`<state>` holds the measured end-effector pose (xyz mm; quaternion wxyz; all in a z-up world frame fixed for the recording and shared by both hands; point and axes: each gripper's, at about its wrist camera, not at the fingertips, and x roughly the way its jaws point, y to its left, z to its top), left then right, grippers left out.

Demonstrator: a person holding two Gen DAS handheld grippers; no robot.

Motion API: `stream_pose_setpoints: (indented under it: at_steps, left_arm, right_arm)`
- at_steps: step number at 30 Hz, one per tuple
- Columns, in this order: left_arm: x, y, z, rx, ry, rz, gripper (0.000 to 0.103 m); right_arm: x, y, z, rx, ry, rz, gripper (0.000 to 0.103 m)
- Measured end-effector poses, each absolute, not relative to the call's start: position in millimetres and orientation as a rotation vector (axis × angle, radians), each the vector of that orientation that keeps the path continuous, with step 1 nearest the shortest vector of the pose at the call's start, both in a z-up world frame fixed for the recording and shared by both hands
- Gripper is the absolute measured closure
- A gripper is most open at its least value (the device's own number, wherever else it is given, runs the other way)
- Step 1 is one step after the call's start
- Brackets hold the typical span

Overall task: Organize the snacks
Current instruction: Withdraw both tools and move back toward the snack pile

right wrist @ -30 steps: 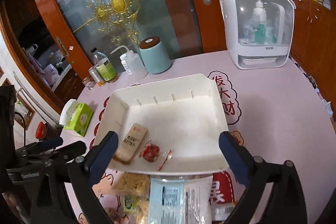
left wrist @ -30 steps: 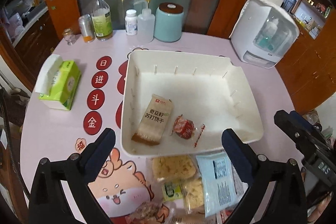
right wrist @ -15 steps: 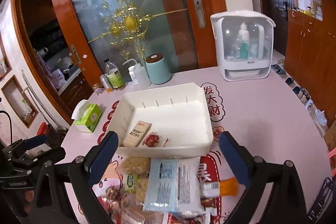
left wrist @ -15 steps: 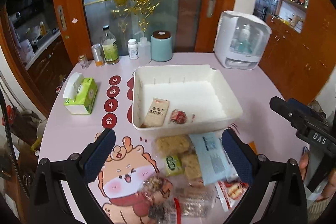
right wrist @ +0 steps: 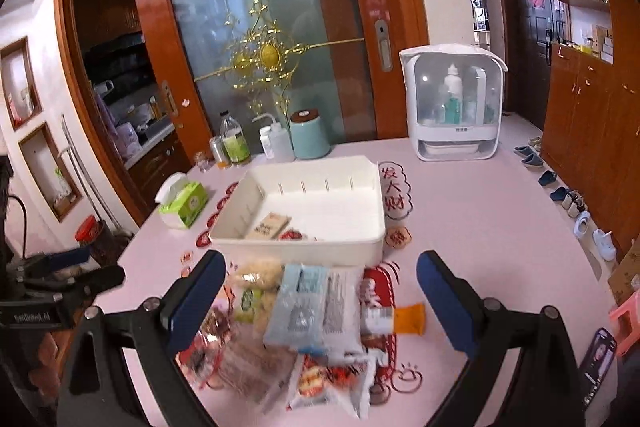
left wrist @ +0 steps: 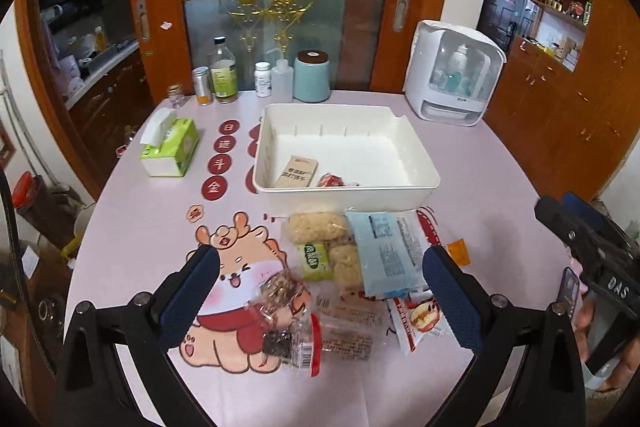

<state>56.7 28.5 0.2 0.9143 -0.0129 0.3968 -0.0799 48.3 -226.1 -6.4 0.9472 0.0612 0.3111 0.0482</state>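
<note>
A white bin (left wrist: 400, 131) (right wrist: 304, 247) stands mid-table and holds a tan cracker packet (left wrist: 297, 171) (right wrist: 269, 226) and a red wrapped sweet (left wrist: 330, 180). In front of it lies a heap of snacks: pale puffed cakes (left wrist: 318, 227), a light-blue packet (left wrist: 384, 253) (right wrist: 298, 303), a small green packet (left wrist: 314, 261), a clear nut bag (left wrist: 282, 293) and an orange-ended bar (right wrist: 400, 319). My left gripper (left wrist: 320, 289) hangs open above the heap. My right gripper (right wrist: 320, 289) is open too, over the same heap, with nothing between its fingers.
A green tissue box (left wrist: 170, 147) sits left of the bin. Bottles, a can and a teal canister (left wrist: 312, 77) line the far edge, with a white cabinet appliance (left wrist: 456, 79) at back right. A phone (right wrist: 598, 359) shows at the right.
Both grippers have drawn back and up from the bin, so the snack heap in front of it has come into view. Both stay open.
</note>
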Motion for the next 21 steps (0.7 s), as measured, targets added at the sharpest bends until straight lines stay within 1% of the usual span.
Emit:
stream_pose_setpoints:
  at_steps: [5, 18, 21]
  left_arm:
    - [42.7, 24.4, -6.3, 0.02, 0.802, -0.113, 0.002]
    - [34.8, -1.6, -45.6, 0.045, 0.911, -0.181, 0.002]
    - [33.1, -5.2, -52.6, 0.047, 0.92, -0.198, 0.003]
  right_arm:
    - [29.6, -231.2, -16.0, 0.1, 0.662, 0.112, 0.006]
    - [7.2, -232.2, -43.1, 0.006, 0.74, 0.095, 0.006]
    - [5.4, -233.0, -48.7, 0.012, 0.76, 0.132, 0.007]
